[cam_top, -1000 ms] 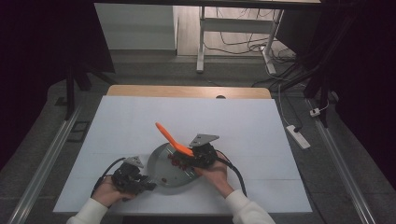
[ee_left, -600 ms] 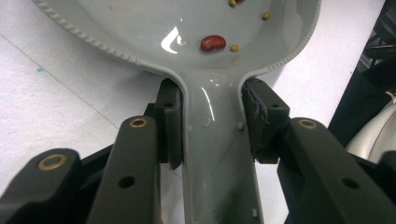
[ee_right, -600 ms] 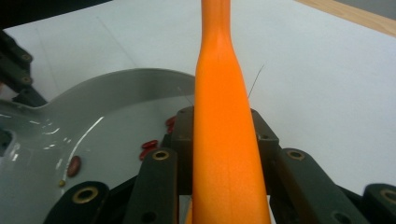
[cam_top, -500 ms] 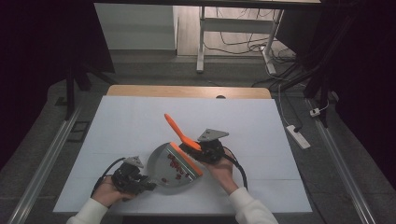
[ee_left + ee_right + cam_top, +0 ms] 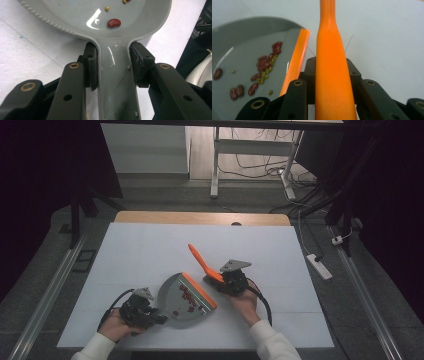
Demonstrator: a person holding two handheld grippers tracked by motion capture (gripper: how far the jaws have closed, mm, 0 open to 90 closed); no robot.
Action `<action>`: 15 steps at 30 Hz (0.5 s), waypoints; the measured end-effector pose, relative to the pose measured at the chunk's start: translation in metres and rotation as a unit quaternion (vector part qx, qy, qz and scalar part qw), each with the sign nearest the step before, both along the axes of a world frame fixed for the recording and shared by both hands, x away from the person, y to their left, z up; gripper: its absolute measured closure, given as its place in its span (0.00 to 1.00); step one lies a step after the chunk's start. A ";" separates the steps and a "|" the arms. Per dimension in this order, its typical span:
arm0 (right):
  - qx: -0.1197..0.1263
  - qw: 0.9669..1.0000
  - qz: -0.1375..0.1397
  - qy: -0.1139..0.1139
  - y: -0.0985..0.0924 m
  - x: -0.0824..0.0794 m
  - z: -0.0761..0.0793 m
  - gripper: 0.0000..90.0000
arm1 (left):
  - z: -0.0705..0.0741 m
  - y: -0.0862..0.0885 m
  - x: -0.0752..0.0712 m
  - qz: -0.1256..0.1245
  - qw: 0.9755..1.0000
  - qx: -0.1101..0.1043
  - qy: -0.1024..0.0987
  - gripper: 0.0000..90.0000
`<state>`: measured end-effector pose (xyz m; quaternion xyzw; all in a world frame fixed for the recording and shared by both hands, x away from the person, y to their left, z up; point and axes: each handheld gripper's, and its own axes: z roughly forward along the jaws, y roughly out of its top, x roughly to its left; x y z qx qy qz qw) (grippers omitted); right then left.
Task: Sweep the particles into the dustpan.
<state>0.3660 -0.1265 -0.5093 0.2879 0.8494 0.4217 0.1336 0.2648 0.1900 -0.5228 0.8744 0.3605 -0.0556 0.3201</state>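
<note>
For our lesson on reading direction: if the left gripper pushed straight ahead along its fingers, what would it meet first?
Likely the shallow grey plastic dustpan itself; the left gripper already clamps its handle, and the pan lies directly ahead.

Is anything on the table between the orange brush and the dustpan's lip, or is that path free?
Nothing visible stands between them. The orange brush, clamped in the right gripper, sits just right of the dustpan and its orange lip, with bare white table in the narrow gap.

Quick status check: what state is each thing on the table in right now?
Dustpan: flat on the table, beans inside.
Beans: piled near the dustpan's orange lip.
Brush: lifted clear of the dustpan.
Left gripper: shut on the dustpan's handle.
Right gripper: shut on the brush's handle.
</note>
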 end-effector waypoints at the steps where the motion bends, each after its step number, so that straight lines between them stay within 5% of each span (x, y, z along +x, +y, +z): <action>1: 0.003 1.000 0.001 0.004 -0.001 -0.001 0.000 0.78 | 0.000 0.000 0.000 0.000 1.000 0.000 0.000 0.68; 15: 0.011 0.999 0.031 0.008 0.014 -0.018 -0.002 0.78 | 0.000 0.000 0.000 0.000 1.000 0.000 0.000 0.68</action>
